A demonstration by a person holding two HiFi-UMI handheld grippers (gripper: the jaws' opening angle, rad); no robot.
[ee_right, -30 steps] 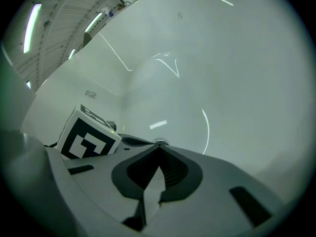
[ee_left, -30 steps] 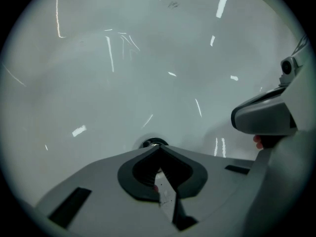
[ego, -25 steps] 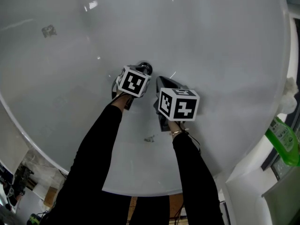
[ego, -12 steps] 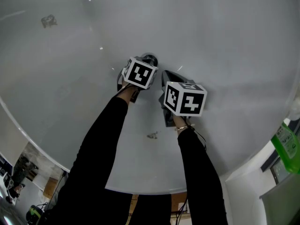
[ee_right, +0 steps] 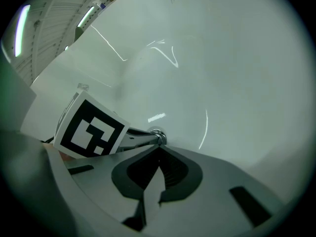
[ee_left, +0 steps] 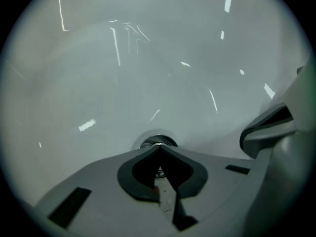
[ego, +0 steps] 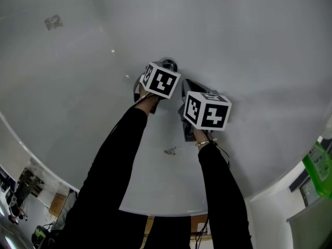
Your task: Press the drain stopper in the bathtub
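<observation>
The chrome drain stopper (ego: 167,64) sits in the floor of the white bathtub (ego: 244,45). My left gripper (ego: 165,70) is shut, and its marker cube (ego: 162,80) hides most of the jaws in the head view. In the left gripper view the shut tips (ee_left: 158,147) meet right over the drain stopper (ee_left: 157,143). The right gripper view shows the left gripper's tip reaching the stopper (ee_right: 157,137), seemingly touching it. My right gripper (ego: 186,83) is shut with nothing in it, just right of the stopper, and its tips (ee_right: 159,146) point at the stopper.
A green bottle (ego: 318,168) stands on the ledge outside the tub at the right. The tub's near rim (ego: 155,209) runs under my arms. A small dark speck (ego: 169,151) lies on the tub floor between my forearms. A faint mark (ego: 52,21) shows far left.
Both grippers have edged forward towards the drain. The left gripper's cube now sits closer to the stopper, covering more of it.
</observation>
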